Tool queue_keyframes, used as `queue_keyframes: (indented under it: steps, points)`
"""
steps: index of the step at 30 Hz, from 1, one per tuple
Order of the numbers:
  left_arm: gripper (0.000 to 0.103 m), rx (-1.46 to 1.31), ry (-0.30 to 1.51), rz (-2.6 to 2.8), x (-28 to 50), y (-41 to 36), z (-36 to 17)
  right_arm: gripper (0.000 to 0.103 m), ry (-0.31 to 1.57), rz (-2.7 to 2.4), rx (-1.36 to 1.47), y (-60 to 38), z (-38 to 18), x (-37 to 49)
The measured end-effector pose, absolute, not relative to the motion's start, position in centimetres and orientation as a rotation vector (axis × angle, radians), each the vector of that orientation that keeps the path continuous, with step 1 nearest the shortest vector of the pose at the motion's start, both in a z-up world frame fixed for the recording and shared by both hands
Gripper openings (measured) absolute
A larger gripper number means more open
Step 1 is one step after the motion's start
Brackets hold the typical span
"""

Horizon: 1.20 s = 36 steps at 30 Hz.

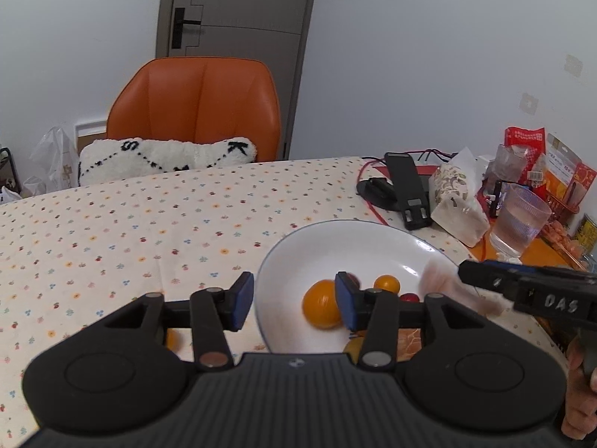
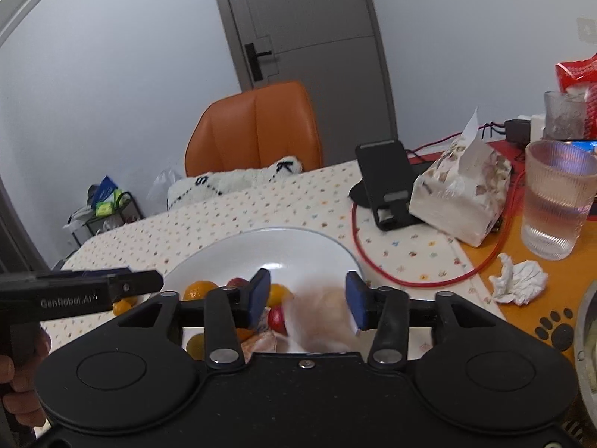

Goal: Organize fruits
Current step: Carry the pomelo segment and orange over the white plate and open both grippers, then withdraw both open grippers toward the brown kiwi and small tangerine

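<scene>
Your left claw [image 1: 294, 304] is wide open w/ nothing in it, hovering at the near-left rim of the white plate [image 1: 298, 257]. One blue pad sits over the desk [image 1: 112, 224], the other over the plate, right in front of the big orange fruit [image 1: 321, 304].

Fruit so far in the plate: that big orange one, a smaller orange one [image 1: 387, 283] just behind it, and a red one [image 1: 409, 297] beside that. A dark red one peeks out behind the right pad, mostly hidden. There's also a small orange fruit [image 1: 171, 339] on the desk outside the plate, tucked under your left claw's linkage.

Your right claw [image 2: 308, 300] is spread open too, over the near-right part of the plate. Between its pads there's a pale peachy blur [image 2: 324, 317], prob a fruit, but it's too smeared to say what it is, or if the pads touch it at all. From that cam you also see some orange wrapper or peel [image 2: 261, 341] at the plate's near edge, half hidden by the claw body.

Off to the right: black phone stand [image 2: 388, 183], tissue pack [image 2: 460, 194], ribbed glass of water [image 2: 556, 198], crumpled tissue [image 2: 518, 278], and a red cable [image 2: 410, 280] looping round. Orange chair [image 1: 197, 108] w/ a fluffy white cushion [image 1: 168, 158] sits at the far side of the desk.
</scene>
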<state>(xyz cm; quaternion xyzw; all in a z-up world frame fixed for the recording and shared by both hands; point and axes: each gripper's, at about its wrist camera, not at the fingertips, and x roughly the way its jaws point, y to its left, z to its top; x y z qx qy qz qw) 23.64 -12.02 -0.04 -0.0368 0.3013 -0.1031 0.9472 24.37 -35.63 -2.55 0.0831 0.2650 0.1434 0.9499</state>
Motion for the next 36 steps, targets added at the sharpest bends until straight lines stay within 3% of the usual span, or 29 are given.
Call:
queue_keyframes:
  steps: [3, 10, 26, 28, 36]
  points:
    - [0.052, -0.084, 0.617, -0.195, 23.4, -11.4, 0.0, 0.048, 0.530, 0.290, 0.174, -35.7, -2.2, 24.3]
    - [0.074, -0.100, 0.610, -0.152, 22.7, -9.6, 0.3, 0.048, 0.535, 0.318, 0.175, -34.4, -2.0, 24.0]
    - [0.083, -0.131, 0.615, -0.081, 20.5, -4.9, 0.4, 0.063, 0.542, 0.404, 0.140, -29.8, -1.4, 23.0]
    - [0.083, -0.130, 0.620, -0.080, 20.2, -4.5, 0.3, 0.066, 0.544, 0.413, 0.135, -29.2, -1.3, 22.9]
    - [0.085, -0.137, 0.637, -0.065, 19.0, -2.6, -0.1, 0.098, 0.534, 0.470, 0.137, -27.2, -1.0, 22.2]
